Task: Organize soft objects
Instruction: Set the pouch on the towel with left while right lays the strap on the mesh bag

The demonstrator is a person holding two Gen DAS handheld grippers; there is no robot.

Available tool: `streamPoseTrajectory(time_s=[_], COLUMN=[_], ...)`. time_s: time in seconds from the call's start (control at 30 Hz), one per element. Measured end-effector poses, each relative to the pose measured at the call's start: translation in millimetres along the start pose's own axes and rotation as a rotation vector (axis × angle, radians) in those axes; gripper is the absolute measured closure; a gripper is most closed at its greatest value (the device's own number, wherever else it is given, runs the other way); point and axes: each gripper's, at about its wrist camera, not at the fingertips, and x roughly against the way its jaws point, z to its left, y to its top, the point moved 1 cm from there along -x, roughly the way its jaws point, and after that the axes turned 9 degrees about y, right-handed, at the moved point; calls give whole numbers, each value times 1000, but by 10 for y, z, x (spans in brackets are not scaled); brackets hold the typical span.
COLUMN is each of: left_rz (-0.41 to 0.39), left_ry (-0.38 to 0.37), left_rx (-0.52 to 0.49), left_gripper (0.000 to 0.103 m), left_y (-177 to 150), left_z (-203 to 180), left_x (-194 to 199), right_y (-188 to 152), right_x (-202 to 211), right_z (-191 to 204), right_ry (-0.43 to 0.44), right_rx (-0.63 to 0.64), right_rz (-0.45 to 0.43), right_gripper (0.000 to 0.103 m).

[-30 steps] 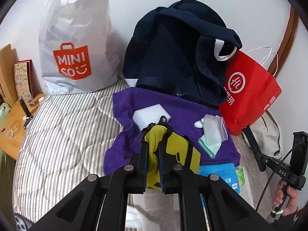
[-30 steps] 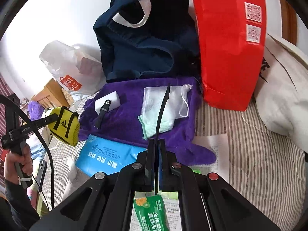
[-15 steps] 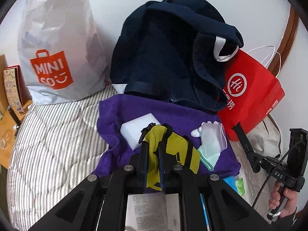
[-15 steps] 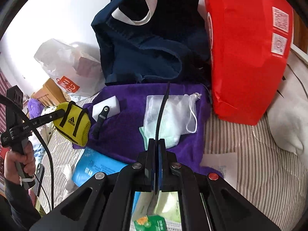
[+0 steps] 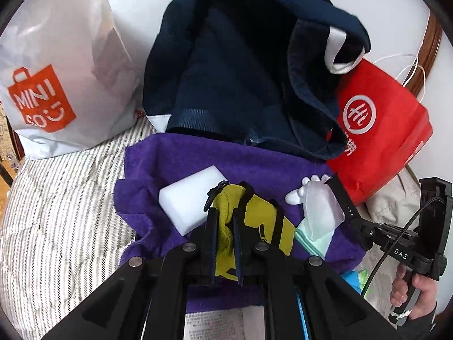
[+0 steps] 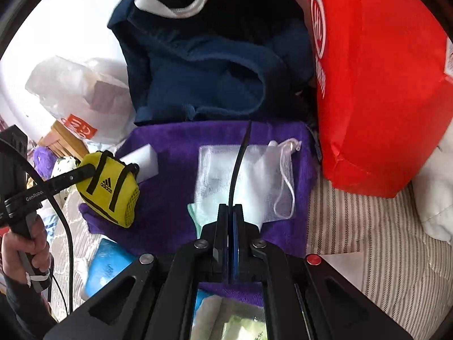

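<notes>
The yellow pouch (image 5: 254, 226) hangs clamped in the left gripper (image 5: 225, 221), just above the purple towel (image 5: 198, 153) and beside the white sponge (image 5: 187, 195) lying on it. The right gripper (image 6: 232, 221) has its fingers clenched on a thin black strap (image 6: 239, 167), over the mesh bag (image 6: 240, 181) on that towel. Behind the towel slumps a navy bag (image 5: 232, 70), a red bag (image 5: 388, 130) to its right.

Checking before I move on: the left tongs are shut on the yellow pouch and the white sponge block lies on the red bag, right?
Not quite. The white sponge block lies on the purple towel, as the left wrist view shows. The left tongs are indeed shut on the yellow pouch.
</notes>
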Motion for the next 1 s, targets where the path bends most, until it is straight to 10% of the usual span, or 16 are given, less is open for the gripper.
streamPoseTrajectory(time_s=[0.83,1.0], left_rz=[76,94], left_ry=[50,80], left_rx=[-59,-84], left_gripper=[77,66], left_y=[-159,-210], left_z=[-58,-79], left_x=[-209,-167], right_y=[-160,-193], right_x=[-354,-278], right_z=[-176,-169], right_ry=[-1,-6], right_rx=[-1,10], right_rz=[101,98], right_gripper=[96,58])
